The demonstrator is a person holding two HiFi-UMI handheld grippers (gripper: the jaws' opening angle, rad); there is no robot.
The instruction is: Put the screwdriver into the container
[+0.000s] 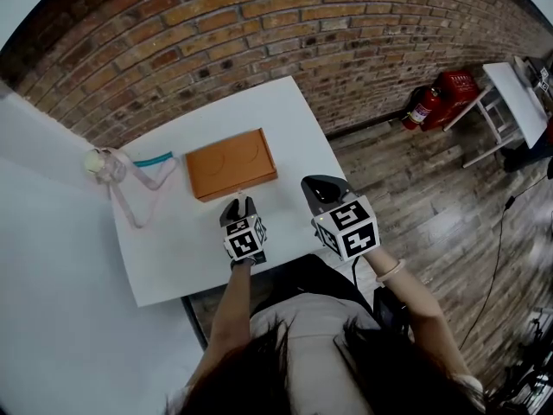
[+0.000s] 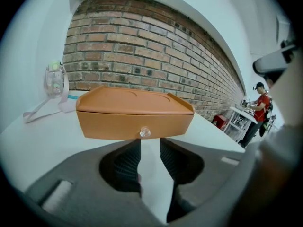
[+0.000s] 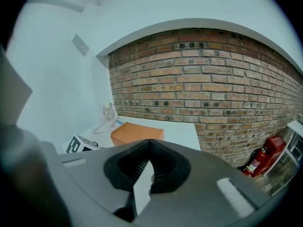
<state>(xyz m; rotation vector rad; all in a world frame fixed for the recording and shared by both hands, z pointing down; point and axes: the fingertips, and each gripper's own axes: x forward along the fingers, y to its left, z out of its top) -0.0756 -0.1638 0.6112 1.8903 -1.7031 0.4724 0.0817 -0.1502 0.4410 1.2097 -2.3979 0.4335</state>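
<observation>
Left gripper [image 2: 150, 149] is held open just before the knob [image 2: 145, 132] of the box [image 2: 135, 115], nothing gripped; right gripper [image 3: 149, 167] is shut, empty. The teal screwdriver [image 1: 154, 159], apparently, lies left of the box. The small knob could be missed or slipped off, or the whole box dragged.

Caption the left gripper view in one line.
Left gripper, fingers apart and empty, faces the clear knob of a closed orange box on a white table.

One orange container [image 1: 232, 169]; one white table [image 1: 285, 119]; one strapped bottle [image 1: 93, 161]; one fire extinguisher [image 1: 423, 108]; two grippers: left gripper [image 2: 150, 145], right gripper [image 3: 150, 149].
</observation>
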